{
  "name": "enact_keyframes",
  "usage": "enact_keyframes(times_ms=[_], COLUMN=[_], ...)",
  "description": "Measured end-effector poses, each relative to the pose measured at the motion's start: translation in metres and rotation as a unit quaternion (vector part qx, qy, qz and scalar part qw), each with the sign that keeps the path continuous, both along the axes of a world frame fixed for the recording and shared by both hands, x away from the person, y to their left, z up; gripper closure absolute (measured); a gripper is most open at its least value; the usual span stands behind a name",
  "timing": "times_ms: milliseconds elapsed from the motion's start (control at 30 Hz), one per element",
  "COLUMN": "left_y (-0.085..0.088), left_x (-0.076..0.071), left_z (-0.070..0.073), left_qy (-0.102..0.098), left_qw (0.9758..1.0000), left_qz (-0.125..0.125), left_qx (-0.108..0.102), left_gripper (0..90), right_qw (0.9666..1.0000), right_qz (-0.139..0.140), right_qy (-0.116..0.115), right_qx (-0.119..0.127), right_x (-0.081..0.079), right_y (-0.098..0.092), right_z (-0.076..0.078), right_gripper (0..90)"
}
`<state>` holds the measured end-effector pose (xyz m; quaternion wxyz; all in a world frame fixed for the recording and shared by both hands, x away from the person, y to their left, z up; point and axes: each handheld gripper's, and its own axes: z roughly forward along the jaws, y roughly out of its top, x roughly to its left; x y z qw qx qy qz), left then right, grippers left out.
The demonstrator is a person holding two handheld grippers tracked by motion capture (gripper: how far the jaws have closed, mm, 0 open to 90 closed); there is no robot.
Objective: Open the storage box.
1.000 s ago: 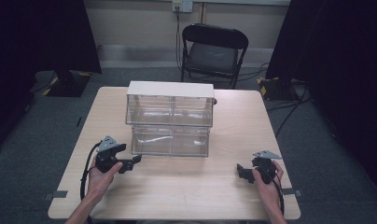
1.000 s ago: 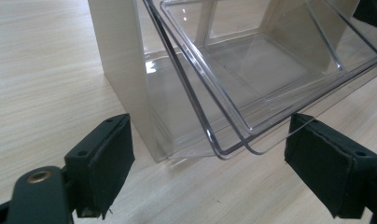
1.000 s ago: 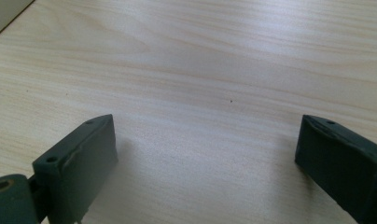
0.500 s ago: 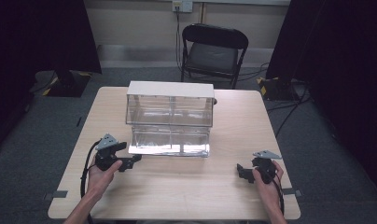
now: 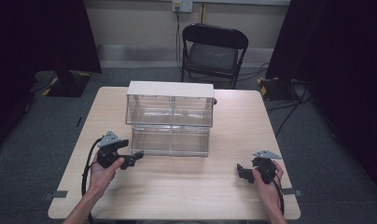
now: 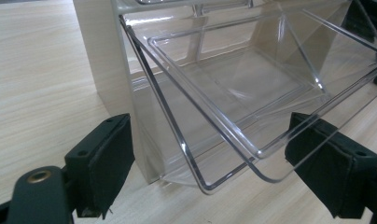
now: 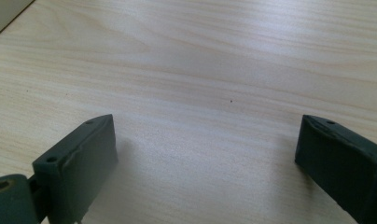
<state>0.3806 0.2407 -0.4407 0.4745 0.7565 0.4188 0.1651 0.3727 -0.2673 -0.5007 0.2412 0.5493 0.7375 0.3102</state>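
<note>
Pale wooden counter point(image 5: 186, 186) carries, from the left, the left gripper point(image 5: 130, 160) with jaws wide about the tilted-out lower clear bin point(image 6: 252, 93) of the organiser point(image 5: 170, 119), apparently to tip it open, while the right gripper point(image 5: 242, 171) rests apart, jaws wide.

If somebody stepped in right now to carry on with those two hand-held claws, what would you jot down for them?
Left gripper: open, at the lower left corner of the clear organiser, its jaws either side of the tilted-out edge of the lower drawer; not clamped on it.
Right gripper: open, holding nothing, low over bare table near the right front.
Things: the organiser stands mid-table, white top, clear bins in two rows. The lower drawer leans open at the front and looks empty.
Done: lower drawer tipped open.
Left: I would guess either close the jaws on the rim to move the drawer, or back off.
</note>
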Motion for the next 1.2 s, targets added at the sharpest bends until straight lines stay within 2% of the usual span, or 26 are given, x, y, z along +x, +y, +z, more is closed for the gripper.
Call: enact_keyframes(times_ms=[33, 133, 200, 533, 667, 700, 733, 800, 900, 1200], left_y=[0.0, 0.0, 0.0, -0.001, -0.002, -0.002, -0.002, -0.001, -0.001, -0.009], left_x=[0.0, 0.002, 0.002, 0.003, 0.005, 0.006, 0.007, 0.007, 0.008, 0.007], left_z=[0.0, 0.0, 0.0, 0.004, 0.01, 0.011, 0.012, 0.013, 0.012, 0.013], left_qy=[-0.004, -0.001, -0.003, -0.005, -0.013, -0.015, -0.017, -0.017, -0.015, -0.017], left_qw=[1.0, 0.9999, 1.0, 0.9999, 0.9999, 0.9998, 0.9998, 0.9998, 0.9998, 0.9998], left_qz=[0.003, 0.007, 0.007, 0.006, 0.004, 0.005, 0.008, 0.009, 0.005, 0.001], left_qx=[0.002, -0.008, 0.0, 0.011, 0.005, 0.012, 0.009, 0.004, 0.013, 0.01], left_gripper=[15.4, 15.5, 15.5, 15.6, 15.6, 15.7, 16.0, 15.8, 15.7, 16.1], right_qw=[1.0, 1.0, 1.0, 1.0, 1.0, 1.0, 1.0, 1.0, 1.0, 1.0], right_qz=[0.0, 0.001, 0.001, 0.001, 0.001, 0.002, 0.002, 0.0, 0.001, 0.0], right_qy=[0.0, 0.001, 0.001, 0.0, 0.001, 0.001, 0.001, 0.0, 0.0, 0.0], right_qx=[0.0, 0.0, 0.0, 0.0, 0.0, 0.001, 0.001, 0.0, 0.0, 0.0], right_x=[0.0, 0.0, 0.0, 0.0, 0.0, 0.0, 0.0, 0.0, 0.0, 0.0], right_y=[0.0, 0.0, 0.0, 0.0, 0.0, 0.0, 0.0, 0.0, 0.0, 0.0], right_z=[0.0, 0.0, 0.0, 0.0, 0.0, 0.0, 0.0, 0.0, 0.0, 0.0], right_gripper=[4.8, 4.7, 4.8, 4.7, 4.8, 4.7, 4.7, 4.7, 4.7, 4.7])
